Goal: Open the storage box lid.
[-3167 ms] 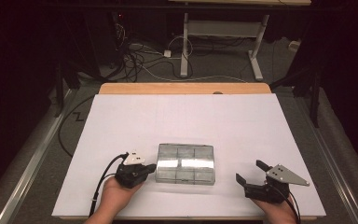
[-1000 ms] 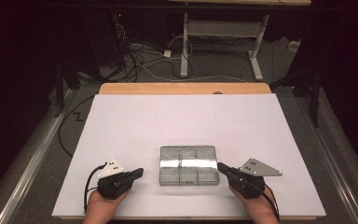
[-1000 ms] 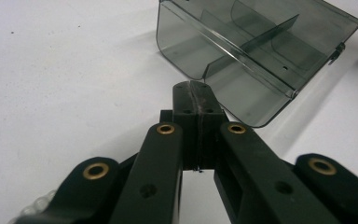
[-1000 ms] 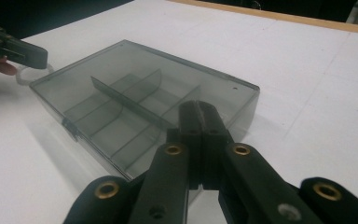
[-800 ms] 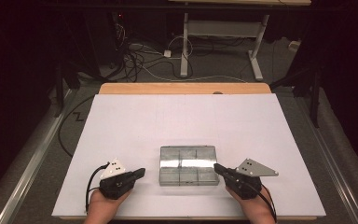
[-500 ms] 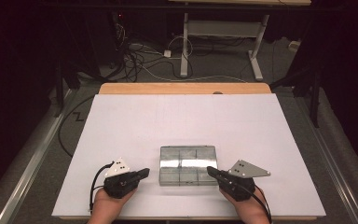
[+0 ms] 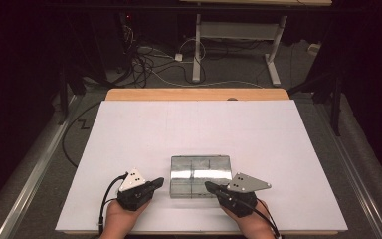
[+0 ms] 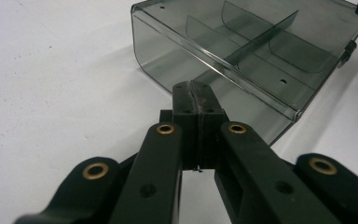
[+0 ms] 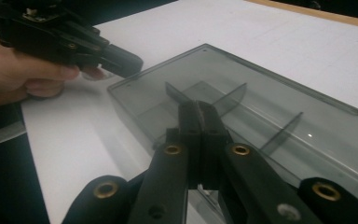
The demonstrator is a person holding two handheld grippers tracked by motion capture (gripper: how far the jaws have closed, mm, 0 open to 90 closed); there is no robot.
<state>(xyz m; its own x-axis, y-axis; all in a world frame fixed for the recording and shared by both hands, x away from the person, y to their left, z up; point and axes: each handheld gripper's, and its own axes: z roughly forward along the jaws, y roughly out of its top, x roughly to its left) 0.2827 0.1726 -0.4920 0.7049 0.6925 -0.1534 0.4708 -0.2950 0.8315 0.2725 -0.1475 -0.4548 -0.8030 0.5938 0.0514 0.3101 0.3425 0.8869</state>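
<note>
A smoky transparent plastic box (image 7: 200, 175) with inner dividers lies lidless on the white table top, near the front edge. My left gripper (image 7: 159, 181) is shut and empty, its tip just left of the box's front left corner. In the left gripper view the closed jaws (image 8: 196, 88) point at the box's near wall (image 8: 177, 51). My right gripper (image 7: 208, 185) is shut too, its tip at the box's front edge. Seen from the right gripper view, those jaws (image 9: 199, 109) lie over the box rim (image 9: 279, 107), and the left gripper (image 9: 135, 63) sits beyond in a hand.
The white sheet (image 7: 199, 129) covers a wooden table whose far edge (image 7: 194, 94) shows. Beyond it stand a desk frame (image 7: 234, 45) and loose cables (image 7: 144, 55) on the floor. A metal rail (image 7: 35, 164) runs along the left side.
Both grippers have moved inward toward the box. The right one slid left to the box's front edge, and the left one crept right to the front left corner. The box has not moved.
</note>
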